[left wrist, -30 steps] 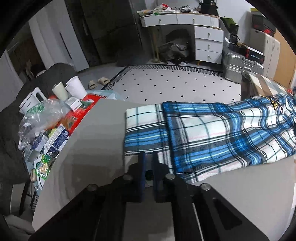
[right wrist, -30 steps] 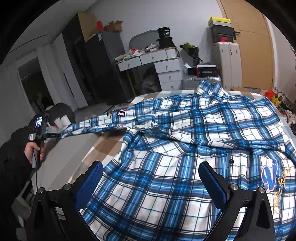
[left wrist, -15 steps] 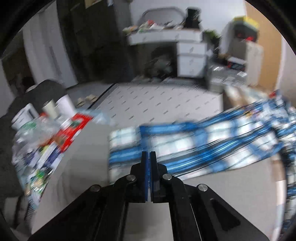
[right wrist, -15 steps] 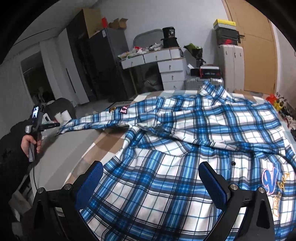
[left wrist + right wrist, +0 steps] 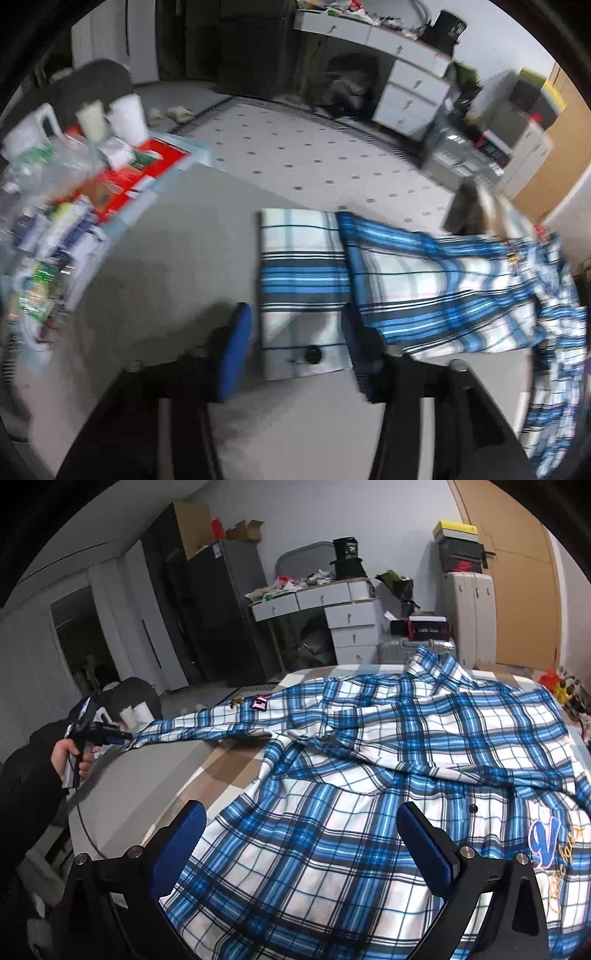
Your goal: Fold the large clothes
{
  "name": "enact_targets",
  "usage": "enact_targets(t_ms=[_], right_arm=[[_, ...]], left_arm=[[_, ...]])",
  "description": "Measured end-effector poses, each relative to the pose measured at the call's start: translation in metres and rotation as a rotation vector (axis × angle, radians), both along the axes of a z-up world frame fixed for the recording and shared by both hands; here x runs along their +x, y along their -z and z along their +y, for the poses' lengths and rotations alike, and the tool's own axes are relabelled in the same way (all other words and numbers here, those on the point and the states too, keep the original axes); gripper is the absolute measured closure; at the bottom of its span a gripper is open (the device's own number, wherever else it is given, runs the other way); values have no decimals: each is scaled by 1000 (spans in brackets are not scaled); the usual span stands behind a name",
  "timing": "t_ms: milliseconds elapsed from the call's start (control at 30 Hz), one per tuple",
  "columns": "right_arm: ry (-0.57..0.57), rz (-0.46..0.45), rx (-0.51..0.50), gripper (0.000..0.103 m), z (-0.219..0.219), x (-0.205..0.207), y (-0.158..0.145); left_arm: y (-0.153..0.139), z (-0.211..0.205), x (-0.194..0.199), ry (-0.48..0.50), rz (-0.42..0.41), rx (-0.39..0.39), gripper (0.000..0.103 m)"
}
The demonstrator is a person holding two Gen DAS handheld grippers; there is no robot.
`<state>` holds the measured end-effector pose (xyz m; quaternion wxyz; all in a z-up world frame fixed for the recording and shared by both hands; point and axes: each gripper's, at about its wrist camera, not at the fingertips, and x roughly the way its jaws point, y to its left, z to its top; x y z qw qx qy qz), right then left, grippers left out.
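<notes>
Grey table [image 5: 177,236], cluttered room; plaid shirt [image 5: 369,775] spread flat. My left gripper [image 5: 291,347] is opening astride the cuff [image 5: 303,291]; my right gripper [image 5: 303,843] stands wide.

The left gripper [image 5: 295,354], held out at arm's length in a bare hand [image 5: 70,755] below a dark sleeve [image 5: 26,794], tilts steeply downward, its blue-padded fingers [image 5: 236,350] opening. The right gripper [image 5: 301,843] hovers, blue-padded fingers spread wide.
</notes>
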<state>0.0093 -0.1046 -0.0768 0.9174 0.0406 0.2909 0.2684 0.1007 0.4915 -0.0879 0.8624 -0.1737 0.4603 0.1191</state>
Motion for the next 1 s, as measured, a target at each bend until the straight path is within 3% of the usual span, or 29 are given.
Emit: enact_targets(t_ms=[100,233,267,300,333,367,400,467,533,600,667,767,900,1000], right_arm=[[-10,5,-8,0,3,-1,1],[-20,11,-17,0,6,-1,3],[-23,13,-18,0,6,-1,4],[-30,20,-17,0,7,0,4],[-32,24,-17,0,7,0,5],[-32,27,-17,0,7,1,5],[-34,30,-16,0,7,1,5],[-40,31,-18,0,8,0,5],[-44,26,-24,0,9,0,5],[-50,23,-26,0,11,-1,5],[-57,20,-28,0,12,-2,5],[-61,17,-33,0,13,-3,5],[-68,19,-37,0,15,-4,5],[-74,17,-38,0,16,-4,5]], left_arm=[[8,4,7,-25,8,-42,57],[8,-7,17,2,26,31,60],[8,-10,19,8,43,68,78],[9,-10,21,2,57,108,84],[9,-7,20,6,54,82,97],[9,-2,20,7,50,28,100],[10,1,19,-5,52,4,101],[5,-2,16,-4,31,27,102],[-8,-10,9,10,-25,59,102],[-24,-19,3,33,-88,36,102],[-42,-32,-4,108,-187,-30,102],[-55,-44,-8,272,-310,-211,102],[-37,-53,9,257,-203,-114,102],[-9,-47,17,191,-110,-125,95]])
